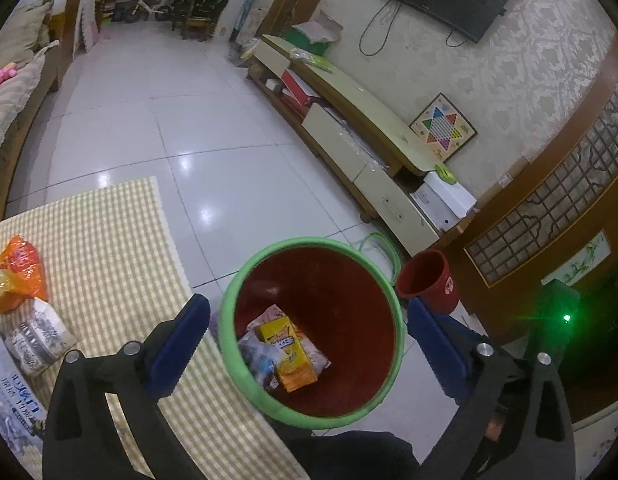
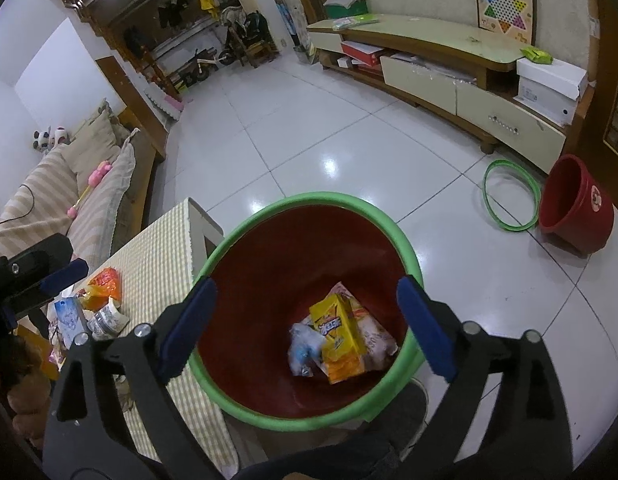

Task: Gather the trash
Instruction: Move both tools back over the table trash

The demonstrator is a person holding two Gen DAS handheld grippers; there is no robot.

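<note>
Left wrist view: I am hovering the left gripper [image 1: 309, 340] over the red bin [image 1: 313, 416] with the green rim, fingers spread wide and holding nothing. 3 or so pieces are already lying at the bottom, a yellow carton [image 1: 287, 346] on top of crinkled wrappers. What is left for me is sitting on the checked tablecloth [image 1: 109, 260] to the left: an orange snack bag [image 1: 19, 276] and, just beside it, a crumpled grey-and-white packet [image 1: 37, 336]. I am judging both as very light, soft and slippery film that will be collapsing under the pads, so I would be pinching a raised fold or sealed edge rather than the flat face. The cloth looks soft and could be dragging along with a low grasp.

Right wrist view: I am holding the right gripper [image 2: 305, 328] over the same bin, its blue pads released and empty. The bin is standing on glossy white tile, touching the table's edge as far as I can tell. The orange bag and grey packet are showing at the left, near a pale blue pack [image 2: 69, 316]. A 2nd red bucket [image 2: 577, 208] and a loose green ring [image 2: 511, 196] are lying well apart near the long TV cabinet [image 2: 449, 52]; a sofa [image 2: 61, 184] is lining the left wall.
</note>
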